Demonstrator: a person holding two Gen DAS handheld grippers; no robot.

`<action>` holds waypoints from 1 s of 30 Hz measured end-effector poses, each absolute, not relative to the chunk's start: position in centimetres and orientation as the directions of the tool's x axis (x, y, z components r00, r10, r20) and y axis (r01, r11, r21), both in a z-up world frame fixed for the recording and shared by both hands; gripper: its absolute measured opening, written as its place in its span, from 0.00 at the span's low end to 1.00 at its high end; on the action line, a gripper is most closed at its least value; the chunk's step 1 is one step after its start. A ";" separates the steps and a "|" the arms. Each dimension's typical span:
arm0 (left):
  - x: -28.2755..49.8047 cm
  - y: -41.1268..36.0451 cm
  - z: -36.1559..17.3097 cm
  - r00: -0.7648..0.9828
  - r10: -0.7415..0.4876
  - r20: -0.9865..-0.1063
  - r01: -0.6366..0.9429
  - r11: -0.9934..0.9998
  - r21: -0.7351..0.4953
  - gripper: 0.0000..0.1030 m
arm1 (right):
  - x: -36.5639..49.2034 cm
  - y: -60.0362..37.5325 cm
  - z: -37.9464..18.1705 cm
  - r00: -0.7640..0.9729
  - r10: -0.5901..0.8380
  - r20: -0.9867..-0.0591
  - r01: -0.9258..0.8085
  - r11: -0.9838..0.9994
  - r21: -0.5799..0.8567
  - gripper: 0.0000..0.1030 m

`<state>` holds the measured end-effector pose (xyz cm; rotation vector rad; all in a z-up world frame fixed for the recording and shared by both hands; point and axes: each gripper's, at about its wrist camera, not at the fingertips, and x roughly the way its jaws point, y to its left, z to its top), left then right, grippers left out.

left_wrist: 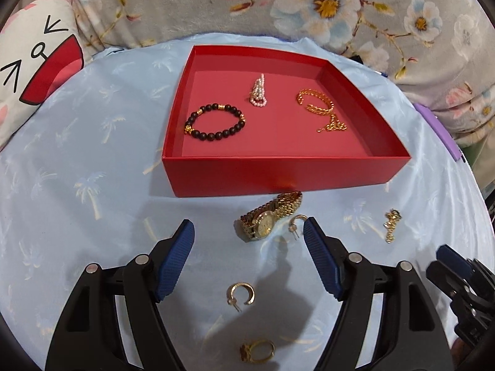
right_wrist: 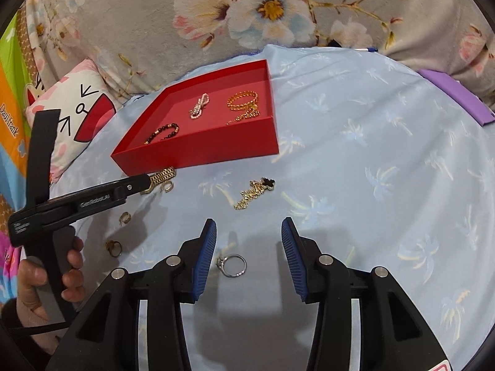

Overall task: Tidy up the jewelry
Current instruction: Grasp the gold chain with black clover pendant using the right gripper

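Fingers [left_wrist: 249,227] apart above cloth [left_wrist: 92,216], near tray [left_wrist: 278,176] wall.

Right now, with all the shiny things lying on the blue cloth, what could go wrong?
1. The silver ring lies beside the open right gripper's left pad, not centred; closing may flick it away.
2. The gold hoop earring under the open left gripper lies flat on the soft blue cloth, so the pads could pinch fabric.
3. The gold watch touches the red tray's front wall, leaving little room.
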<state>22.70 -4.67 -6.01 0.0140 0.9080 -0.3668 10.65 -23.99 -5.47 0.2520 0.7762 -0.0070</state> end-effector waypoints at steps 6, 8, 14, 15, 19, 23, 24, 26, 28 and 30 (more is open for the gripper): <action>23.7 -5.0 -6.8 0.541 -0.325 -0.776 0.324 0.932 -0.164 0.58 | 10.7 -24.2 -6.0 0.710 0.084 -0.699 0.112 0.967 0.230 0.42; 23.7 -5.2 -6.8 0.539 -0.331 -0.775 0.331 0.929 -0.167 0.54 | 10.9 -24.3 -6.1 0.707 0.084 -0.702 0.115 0.966 0.231 0.42; 23.7 -5.5 -6.8 0.513 -0.367 -0.776 0.353 0.914 -0.199 0.09 | 11.8 -24.6 -6.6 0.695 0.080 -0.714 0.126 0.965 0.230 0.42; 23.7 -5.4 -6.8 0.508 -0.374 -0.776 0.351 0.912 -0.210 0.09 | 12.1 -24.6 -6.6 0.694 0.079 -0.715 0.125 0.965 0.229 0.42; 22.9 -5.0 -5.9 0.532 -0.379 -0.757 0.346 0.914 -0.214 0.09 | 13.3 -24.5 -6.6 0.686 0.072 -0.724 0.121 0.970 0.211 0.42; 21.7 -4.3 -4.5 0.554 -0.390 -0.735 0.344 0.912 -0.225 0.09 | 15.3 -24.4 -6.9 0.672 0.055 -0.738 0.120 0.976 0.182 0.42; 21.4 -4.1 -4.1 0.561 -0.389 -0.731 0.344 0.912 -0.222 0.09 | 15.8 -24.4 -7.0 0.669 0.048 -0.742 0.122 0.977 0.173 0.42; 20.9 -3.6 -3.6 0.571 -0.394 -0.720 0.345 0.911 -0.225 0.09 | 16.5 -24.3 -7.2 0.664 0.036 -0.747 0.127 0.979 0.160 0.40; 20.4 -3.1 -3.3 0.570 -0.404 -0.715 0.348 0.907 -0.236 0.09 | 17.1 -24.3 -7.3 0.663 0.023 -0.748 0.131 0.980 0.146 0.39; 20.2 -2.8 -3.0 0.569 -0.411 -0.713 0.347 0.905 -0.244 0.09 | 17.5 -24.3 -7.3 0.662 0.013 -0.749 0.134 0.982 0.135 0.36</action>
